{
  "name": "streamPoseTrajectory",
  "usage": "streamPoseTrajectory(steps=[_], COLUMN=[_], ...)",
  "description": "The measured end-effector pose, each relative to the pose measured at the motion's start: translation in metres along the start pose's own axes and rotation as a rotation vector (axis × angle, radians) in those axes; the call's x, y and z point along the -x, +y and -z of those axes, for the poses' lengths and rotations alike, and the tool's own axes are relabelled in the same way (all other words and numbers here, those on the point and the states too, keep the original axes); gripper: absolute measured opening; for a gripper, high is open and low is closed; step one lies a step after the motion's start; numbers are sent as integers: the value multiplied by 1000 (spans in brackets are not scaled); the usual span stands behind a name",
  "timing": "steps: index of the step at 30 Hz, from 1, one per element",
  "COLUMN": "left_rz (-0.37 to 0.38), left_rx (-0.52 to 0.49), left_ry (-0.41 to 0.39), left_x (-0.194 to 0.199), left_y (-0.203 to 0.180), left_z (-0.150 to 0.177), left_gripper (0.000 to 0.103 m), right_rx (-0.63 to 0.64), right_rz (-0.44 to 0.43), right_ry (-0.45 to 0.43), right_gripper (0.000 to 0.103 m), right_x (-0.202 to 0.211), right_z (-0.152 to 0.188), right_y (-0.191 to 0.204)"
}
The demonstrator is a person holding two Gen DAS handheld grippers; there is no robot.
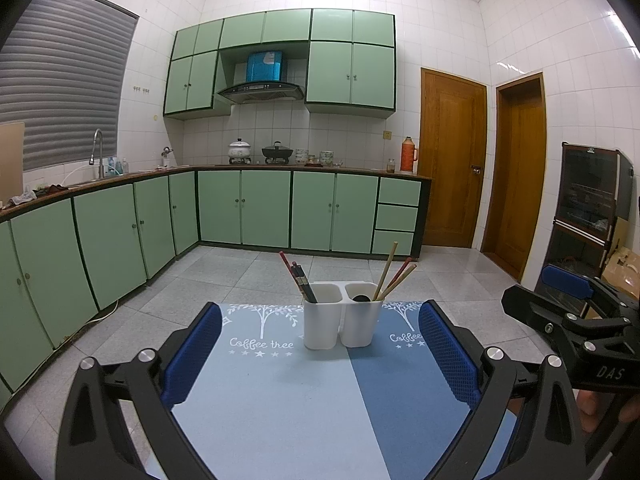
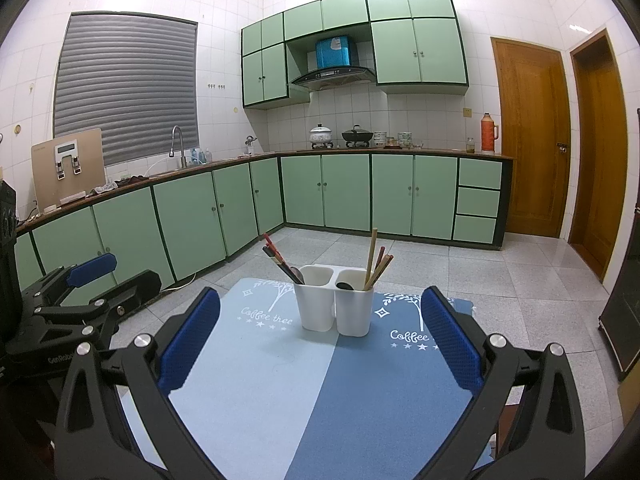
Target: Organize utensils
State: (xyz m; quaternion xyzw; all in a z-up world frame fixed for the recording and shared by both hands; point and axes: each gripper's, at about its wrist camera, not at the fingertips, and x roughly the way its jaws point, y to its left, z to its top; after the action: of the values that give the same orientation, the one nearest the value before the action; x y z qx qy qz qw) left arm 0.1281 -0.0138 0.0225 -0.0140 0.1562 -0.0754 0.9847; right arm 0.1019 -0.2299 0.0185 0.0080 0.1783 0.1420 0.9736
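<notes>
Both grippers, left (image 1: 320, 354) and right (image 2: 320, 340), gape wide and hold nothing; centre frame beyond their fingertips, on the blue mat (image 2: 280, 392), stands the white two-compartment holder (image 2: 334, 306) with chopsticks (image 2: 374, 262).

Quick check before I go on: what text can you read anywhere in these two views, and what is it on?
"Coffee tree": white script on the mat, printed twice; the right-hand copy is cut off by a claw finger.
"DAS": on the right claw, seen from the left wrist.
"GenRobo": on the left claw, seen from the right wrist, cut off.
Range hood panel and the blue box above it: too small to read.
</notes>
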Motion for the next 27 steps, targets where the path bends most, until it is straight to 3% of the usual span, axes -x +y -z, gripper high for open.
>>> streamPoseTrajectory(steps=[27], left_rz=[-3], left_rx=[4], left_ry=[5], left_x=[-2], left_y=[4], left_z=[2], left_gripper=[97], right_rx=[1], right_rz=[1], right_ry=[4], right_gripper=[97], right_x=[-1], right_z=[2], right_y=[-2])
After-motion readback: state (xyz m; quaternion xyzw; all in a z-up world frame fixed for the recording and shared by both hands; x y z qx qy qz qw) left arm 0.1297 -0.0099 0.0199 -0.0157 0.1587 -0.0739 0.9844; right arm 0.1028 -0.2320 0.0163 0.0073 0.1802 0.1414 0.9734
